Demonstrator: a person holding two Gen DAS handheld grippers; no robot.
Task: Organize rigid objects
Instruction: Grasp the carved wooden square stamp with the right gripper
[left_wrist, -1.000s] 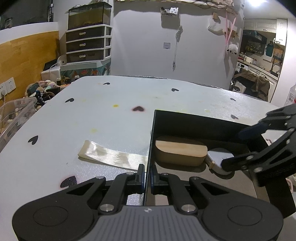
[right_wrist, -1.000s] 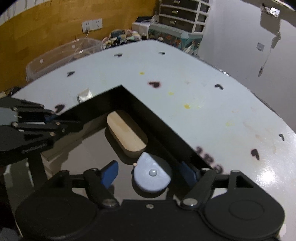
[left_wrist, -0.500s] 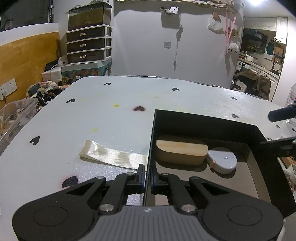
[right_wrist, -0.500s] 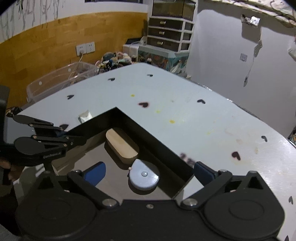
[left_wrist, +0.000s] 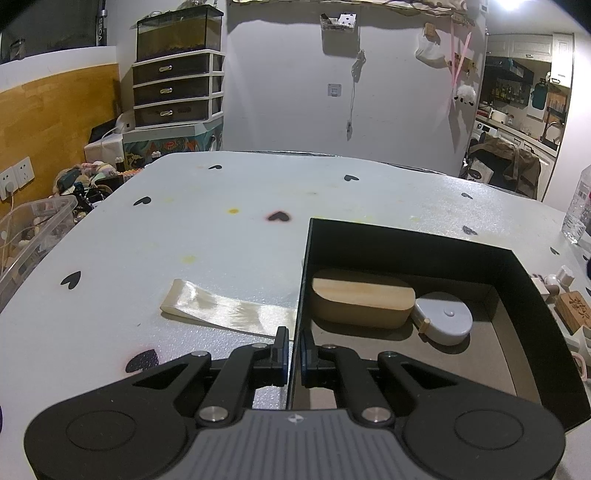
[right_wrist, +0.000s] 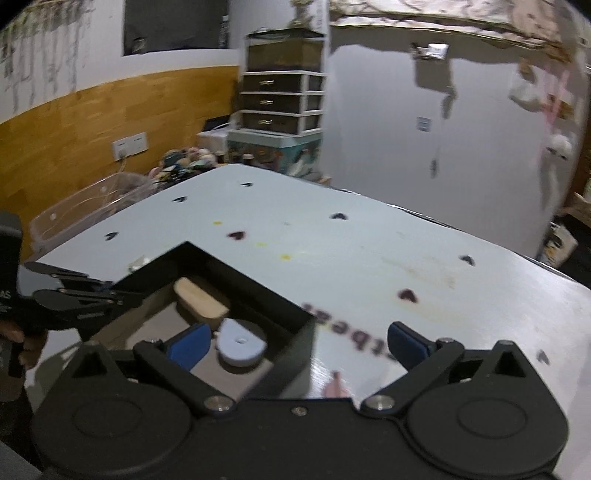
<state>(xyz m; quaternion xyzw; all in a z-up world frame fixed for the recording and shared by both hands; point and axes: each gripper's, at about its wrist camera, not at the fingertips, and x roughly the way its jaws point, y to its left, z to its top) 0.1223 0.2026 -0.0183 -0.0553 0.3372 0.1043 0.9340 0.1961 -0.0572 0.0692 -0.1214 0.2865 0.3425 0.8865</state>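
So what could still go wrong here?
The left gripper is clamped on the black box's thin wall; a tug could tip it, sliding the wooden block and tape measure. The right gripper, wide open, straddles the box's corner and might clip it.

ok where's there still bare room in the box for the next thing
Box: bare floor in front of the wood block and tape measure, toward the near wall. Its back wall is taken by those two. Outside the right wall, small items crowd the table.
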